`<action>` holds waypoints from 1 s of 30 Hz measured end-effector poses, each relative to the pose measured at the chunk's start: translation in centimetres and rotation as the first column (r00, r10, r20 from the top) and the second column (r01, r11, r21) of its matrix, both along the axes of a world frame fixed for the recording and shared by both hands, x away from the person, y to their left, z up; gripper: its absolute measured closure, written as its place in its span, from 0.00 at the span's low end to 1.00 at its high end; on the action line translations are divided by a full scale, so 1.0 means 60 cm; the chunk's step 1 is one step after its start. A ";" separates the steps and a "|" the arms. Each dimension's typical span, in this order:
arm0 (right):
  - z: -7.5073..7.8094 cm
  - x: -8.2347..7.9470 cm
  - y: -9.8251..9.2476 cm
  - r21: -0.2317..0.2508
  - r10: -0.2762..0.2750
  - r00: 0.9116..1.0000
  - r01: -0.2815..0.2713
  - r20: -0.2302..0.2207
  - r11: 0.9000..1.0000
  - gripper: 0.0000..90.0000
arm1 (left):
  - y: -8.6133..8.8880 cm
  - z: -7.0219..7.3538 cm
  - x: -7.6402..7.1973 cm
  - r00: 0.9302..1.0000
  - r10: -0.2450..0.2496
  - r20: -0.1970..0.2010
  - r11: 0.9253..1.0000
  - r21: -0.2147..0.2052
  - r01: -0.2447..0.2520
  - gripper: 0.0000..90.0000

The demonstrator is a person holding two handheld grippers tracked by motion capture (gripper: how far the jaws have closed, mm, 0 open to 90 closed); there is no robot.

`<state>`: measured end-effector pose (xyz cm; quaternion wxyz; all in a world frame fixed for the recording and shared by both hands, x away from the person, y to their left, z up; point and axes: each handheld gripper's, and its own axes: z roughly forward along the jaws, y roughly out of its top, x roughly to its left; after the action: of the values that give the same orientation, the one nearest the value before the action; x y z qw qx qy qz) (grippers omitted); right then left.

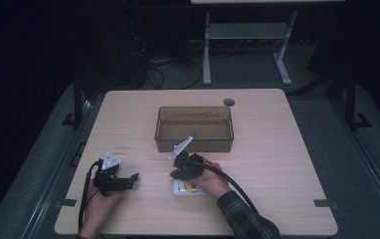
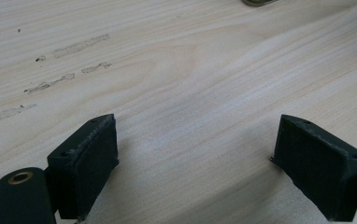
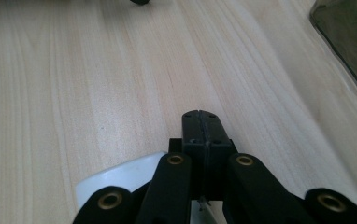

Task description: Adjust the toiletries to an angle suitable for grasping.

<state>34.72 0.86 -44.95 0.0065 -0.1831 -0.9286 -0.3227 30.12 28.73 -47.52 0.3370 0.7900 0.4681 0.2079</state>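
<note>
My left gripper (image 1: 131,179) rests low over the table's front left, held in a hand. In the left gripper view its jaws (image 2: 195,135) stand wide open over bare wood. My right gripper (image 1: 174,174) is near the table's middle front, pointing left, just in front of a brown see-through bin (image 1: 194,128). Its jaws (image 3: 200,117) are shut pad to pad, and I see nothing between the pads. A flat white object (image 1: 184,189) carrying something yellow lies under the right hand. Its white edge (image 3: 125,179) shows beneath the right gripper.
The bin's corner (image 3: 349,37) lies to the right of the right gripper. A round grommet (image 1: 229,102) sits at the table's far edge. Light wood tabletop (image 1: 277,159) spreads to the right. A desk frame and cables stand on the dark floor beyond.
</note>
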 end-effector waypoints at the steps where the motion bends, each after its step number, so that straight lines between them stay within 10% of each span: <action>1: 0.000 0.000 -0.001 0.001 -0.004 1.000 0.004 0.000 1.000 0.99 | 0.000 0.000 0.000 1.000 0.000 0.000 1.000 0.000 0.000 0.13; 30: 0.041 -0.026 -0.184 0.143 -0.255 0.966 0.246 0.045 0.959 0.99 | -0.002 0.000 -0.002 1.000 0.001 0.000 1.000 -0.002 -0.001 0.14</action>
<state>33.14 -10.17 -42.48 -0.0511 -0.2881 -0.8735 -0.3890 30.01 28.64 -47.54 0.3379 0.7893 0.4687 0.2076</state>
